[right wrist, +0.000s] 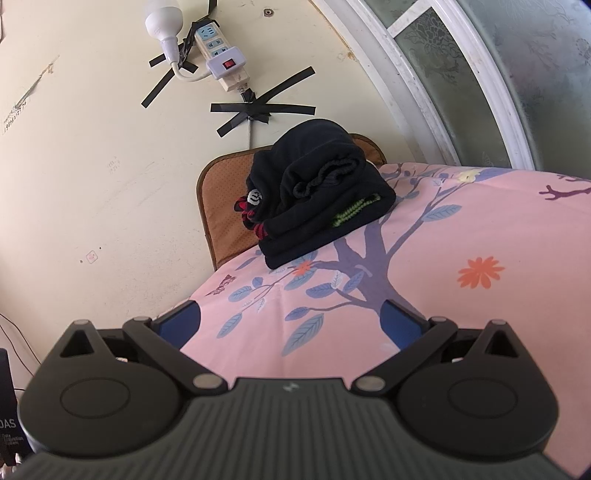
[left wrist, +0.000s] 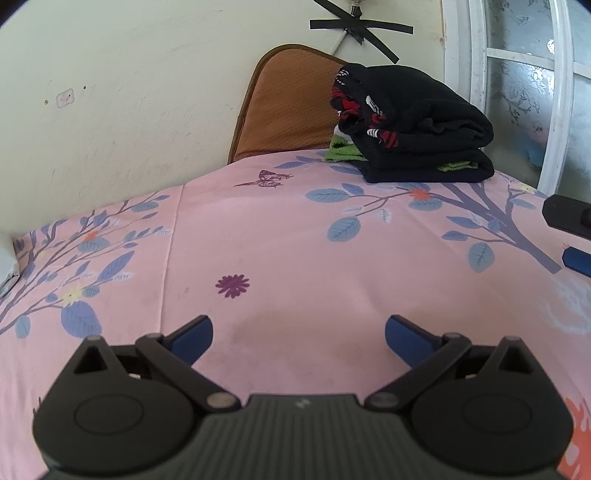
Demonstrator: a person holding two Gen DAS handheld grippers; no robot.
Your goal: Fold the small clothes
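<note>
A stack of folded clothes (left wrist: pixel 413 125), mostly black with red and green pieces, sits at the far side of the pink floral sheet (left wrist: pixel 295 240). It also shows in the right wrist view (right wrist: pixel 317 195). My left gripper (left wrist: pixel 298 332) is open and empty, low over bare sheet, well short of the stack. My right gripper (right wrist: pixel 290 323) is open and empty, also short of the stack; one of its fingers (left wrist: pixel 576 260) shows at the right edge of the left wrist view.
A brown cushion (left wrist: pixel 291 103) leans on the cream wall behind the stack. A window frame (left wrist: pixel 557 110) stands at the right. A power strip (right wrist: pixel 221 55) and a bulb (right wrist: pixel 162 22) are taped to the wall. The bed's left edge (right wrist: pixel 192 295) drops off.
</note>
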